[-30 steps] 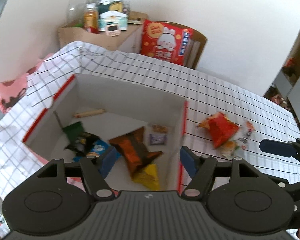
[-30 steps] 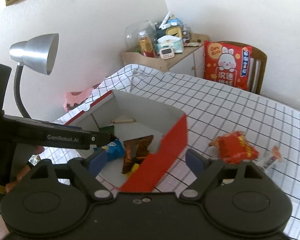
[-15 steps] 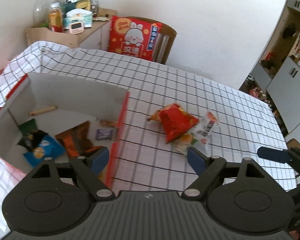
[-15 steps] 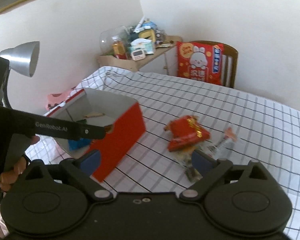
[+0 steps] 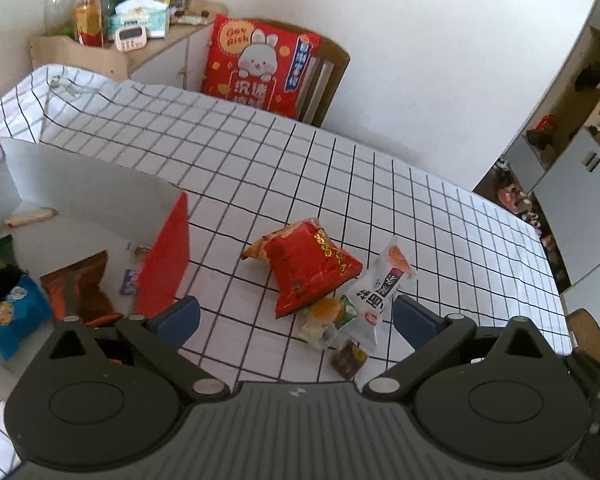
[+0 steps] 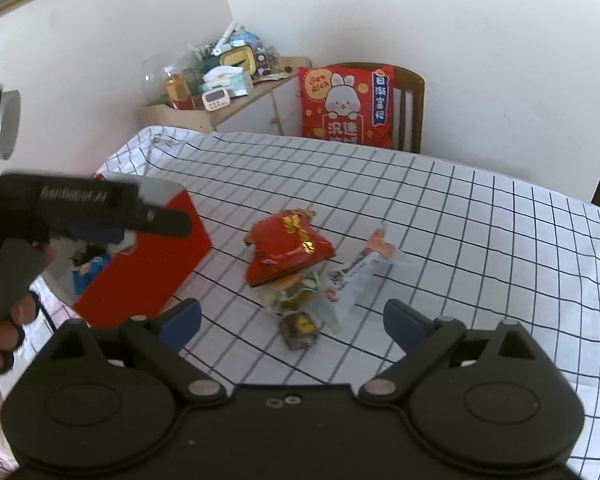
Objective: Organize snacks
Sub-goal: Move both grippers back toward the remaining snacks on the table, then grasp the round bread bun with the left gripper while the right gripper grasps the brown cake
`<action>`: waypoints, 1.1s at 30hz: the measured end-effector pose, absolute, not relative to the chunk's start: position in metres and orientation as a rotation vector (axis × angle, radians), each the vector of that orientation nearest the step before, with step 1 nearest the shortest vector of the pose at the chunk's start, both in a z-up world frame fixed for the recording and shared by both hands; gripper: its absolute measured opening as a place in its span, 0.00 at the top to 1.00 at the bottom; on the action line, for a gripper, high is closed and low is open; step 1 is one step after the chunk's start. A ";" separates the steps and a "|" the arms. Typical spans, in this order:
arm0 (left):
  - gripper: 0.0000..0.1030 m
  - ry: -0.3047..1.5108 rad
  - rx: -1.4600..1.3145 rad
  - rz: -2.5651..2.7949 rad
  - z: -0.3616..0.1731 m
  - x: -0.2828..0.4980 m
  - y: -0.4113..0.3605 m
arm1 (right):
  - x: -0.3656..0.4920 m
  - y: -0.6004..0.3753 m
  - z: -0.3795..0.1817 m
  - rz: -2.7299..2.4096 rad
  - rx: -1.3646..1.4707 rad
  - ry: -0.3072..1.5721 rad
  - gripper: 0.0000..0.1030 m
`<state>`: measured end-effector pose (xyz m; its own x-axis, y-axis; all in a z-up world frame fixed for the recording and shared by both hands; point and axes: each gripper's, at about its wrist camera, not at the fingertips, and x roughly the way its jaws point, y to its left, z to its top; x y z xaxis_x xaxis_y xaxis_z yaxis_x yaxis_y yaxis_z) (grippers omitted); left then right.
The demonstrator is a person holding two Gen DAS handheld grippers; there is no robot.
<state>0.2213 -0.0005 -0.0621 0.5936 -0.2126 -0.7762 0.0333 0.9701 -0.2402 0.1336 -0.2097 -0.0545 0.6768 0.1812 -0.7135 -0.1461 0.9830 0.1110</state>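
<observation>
A small pile of snacks lies on the checked tablecloth: a red packet [image 5: 308, 268] [image 6: 290, 250], a white packet [image 5: 380, 290] [image 6: 356, 280], a clear yellow-green packet [image 5: 326, 318] [image 6: 296, 292] and a small brown one [image 5: 349, 359] [image 6: 299, 330]. A red-and-white box [image 5: 166, 264] [image 6: 148, 264] to the left holds several snacks, among them a blue bag [image 5: 14, 316] and an orange bag [image 5: 78, 286]. My left gripper [image 5: 296, 316] is open and empty above the pile. My right gripper [image 6: 292, 320] is open and empty, just short of the pile.
A wooden chair with a red rabbit cushion [image 5: 260, 68] [image 6: 346, 106] stands at the table's far edge. A cluttered side shelf [image 5: 112, 32] [image 6: 216, 84] is at the back left. Cabinets [image 5: 580, 184] are to the right.
Both grippers have swung right, away from the box and toward the snack pile, which now sits between their fingers in view. Both stayed open and empty.
</observation>
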 end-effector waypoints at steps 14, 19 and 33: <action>0.00 1.117 -0.129 -0.142 -0.134 0.262 -0.037 | 0.159 -0.197 -0.110 0.261 -0.047 0.909 0.16; 0.01 1.142 -0.133 -0.110 -0.145 0.274 -0.042 | 0.172 -0.193 -0.128 0.263 -0.054 0.928 0.23; 0.17 1.223 -0.235 -0.103 -0.173 0.301 -0.046 | 0.197 -0.175 -0.158 0.278 -0.113 0.939 0.40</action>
<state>0.3005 -0.0457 -0.1732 0.3403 -0.2046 -0.9178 -0.0474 0.9711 -0.2341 0.1967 -0.1746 -0.1583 0.5578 0.1858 -0.8089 -0.2837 0.9586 0.0246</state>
